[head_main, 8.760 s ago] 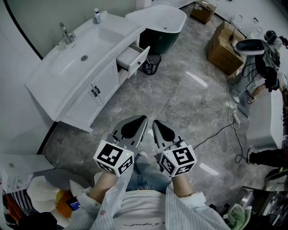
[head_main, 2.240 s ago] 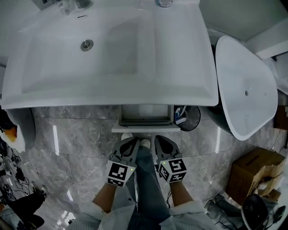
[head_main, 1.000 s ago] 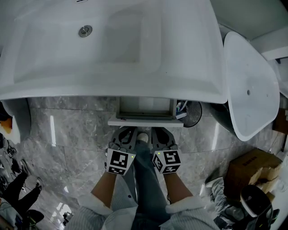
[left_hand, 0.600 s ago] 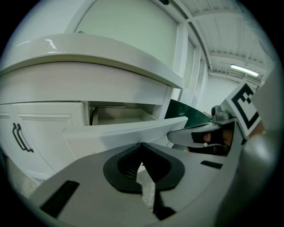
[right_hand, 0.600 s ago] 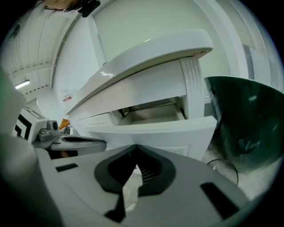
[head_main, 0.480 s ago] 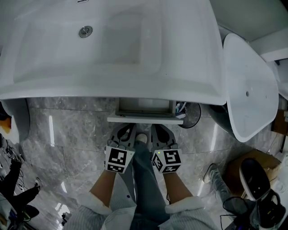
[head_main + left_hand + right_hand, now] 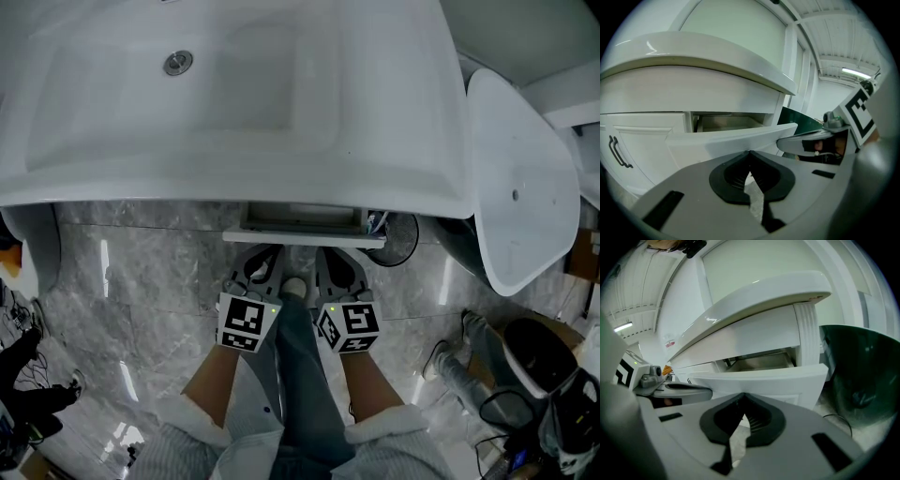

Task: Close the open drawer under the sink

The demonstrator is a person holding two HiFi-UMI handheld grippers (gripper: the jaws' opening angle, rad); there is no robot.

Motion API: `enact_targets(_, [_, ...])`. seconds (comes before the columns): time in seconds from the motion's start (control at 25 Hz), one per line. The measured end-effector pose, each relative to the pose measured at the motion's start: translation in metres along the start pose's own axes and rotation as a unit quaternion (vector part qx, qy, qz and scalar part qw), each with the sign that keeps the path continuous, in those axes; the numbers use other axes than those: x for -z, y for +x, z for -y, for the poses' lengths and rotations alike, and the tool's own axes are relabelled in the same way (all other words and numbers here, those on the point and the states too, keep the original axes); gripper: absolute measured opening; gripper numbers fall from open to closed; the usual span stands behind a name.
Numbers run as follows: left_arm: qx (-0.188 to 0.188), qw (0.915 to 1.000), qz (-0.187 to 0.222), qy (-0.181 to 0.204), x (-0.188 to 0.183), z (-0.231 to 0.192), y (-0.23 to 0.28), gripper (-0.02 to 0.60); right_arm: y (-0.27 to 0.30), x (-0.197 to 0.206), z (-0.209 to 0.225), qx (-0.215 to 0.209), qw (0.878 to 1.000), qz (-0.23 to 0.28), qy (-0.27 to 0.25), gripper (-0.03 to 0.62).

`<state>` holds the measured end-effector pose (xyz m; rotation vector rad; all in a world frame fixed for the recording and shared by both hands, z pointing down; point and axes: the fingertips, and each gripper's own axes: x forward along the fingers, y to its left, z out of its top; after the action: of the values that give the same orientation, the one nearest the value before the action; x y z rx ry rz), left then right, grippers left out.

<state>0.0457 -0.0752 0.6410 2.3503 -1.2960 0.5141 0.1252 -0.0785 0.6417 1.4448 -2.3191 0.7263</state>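
Observation:
The white drawer (image 7: 305, 228) under the sink counter (image 7: 234, 141) stands a short way out, its front panel (image 7: 731, 140) (image 7: 759, 376) close before both grippers. My left gripper (image 7: 266, 250) (image 7: 750, 153) is shut and empty, with its tips at or very near the left part of the panel. My right gripper (image 7: 330, 251) (image 7: 743, 394) is shut and empty too, tips at the right part of the panel. The two sit side by side. A thin strip of the drawer's inside shows above the panel.
A dark waste bin (image 7: 398, 239) stands just right of the drawer. Beyond it is a large tub (image 7: 520, 178) (image 7: 862, 376). Cabinet doors with black handles (image 7: 616, 152) lie left of the drawer. My shoe (image 7: 295, 285) is between the grippers. Another person's legs (image 7: 459, 352) stand at the right.
The drawer has slid further in under the counter. Both grippers have moved forward with its front panel, still shut.

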Motion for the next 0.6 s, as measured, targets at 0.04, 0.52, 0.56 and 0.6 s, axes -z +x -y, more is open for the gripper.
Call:
enact_targets(0.04, [0.000, 1.0000, 0.000, 0.000, 0.000, 0.000, 0.001, 0.015, 0.000, -0.001, 0.000, 0.001, 1.000, 0.001, 0.000, 0.009])
enact_targets(0.52, [0.003, 1.0000, 0.008, 0.003, -0.011, -0.009, 0.012, 0.015, 0.013, -0.011, 0.006, 0.011, 1.000, 0.012, -0.002, 0.009])
enact_targets(0.56, [0.003, 1.0000, 0.009, 0.003, -0.011, -0.011, 0.013, 0.015, 0.014, -0.012, 0.005, 0.012, 1.000, 0.013, -0.001, 0.009])
enact_targets(0.6, [0.003, 0.9999, 0.009, 0.003, -0.011, -0.012, 0.013, 0.015, 0.016, -0.012, 0.005, 0.013, 1.000, 0.014, -0.001, 0.009])
